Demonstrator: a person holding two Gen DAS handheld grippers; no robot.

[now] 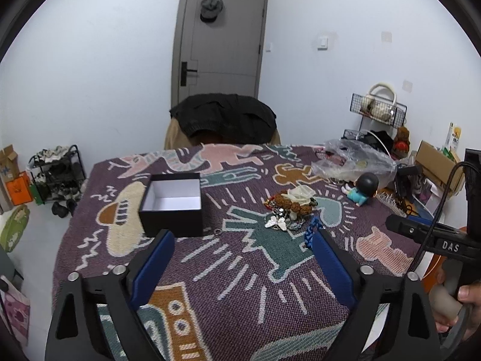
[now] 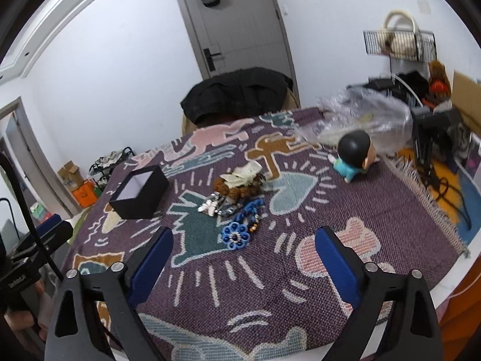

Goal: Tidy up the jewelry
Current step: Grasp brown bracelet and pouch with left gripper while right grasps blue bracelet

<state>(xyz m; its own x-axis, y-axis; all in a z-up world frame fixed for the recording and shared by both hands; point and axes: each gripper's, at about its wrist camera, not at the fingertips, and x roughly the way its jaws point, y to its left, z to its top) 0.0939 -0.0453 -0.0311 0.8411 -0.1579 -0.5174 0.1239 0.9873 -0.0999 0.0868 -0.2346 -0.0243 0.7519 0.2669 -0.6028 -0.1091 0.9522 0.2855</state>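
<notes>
Table draped in a patterned cloth (image 1: 240, 270), seen from both wrists. Left gripper (image 1: 243, 237) low over the near edge, jaws apart, nothing between the blue pads (image 1: 153, 270). Right gripper (image 2: 244, 234) likewise over the near edge, jaws apart and empty.

Black box (image 1: 172, 203) – lid off, white inside, empty – standing on the cloth left of centre, just beyond the left gripper's left finger. Jewelry pile (image 1: 288, 210) at mid-table, right of the box and apart from it: brown beads (image 2: 237, 188) and pale translucent pieces (image 2: 243, 173) at the far side, silver pieces (image 2: 215, 206) in the middle, a blue flower (image 2: 236, 236) with blue chain at the near side, just beyond the gap in the right gripper.

Doll (image 2: 353, 156) lying right of the pile, dark head toward the camera; crumpled clear bag (image 1: 354, 162) beyond it at the far right corner. Chair with dark jacket (image 1: 224, 117) at the far edge, grey door (image 1: 219, 39) behind. Hand (image 1: 460, 303) on the right gripper's handle at the right margin of the left view.
</notes>
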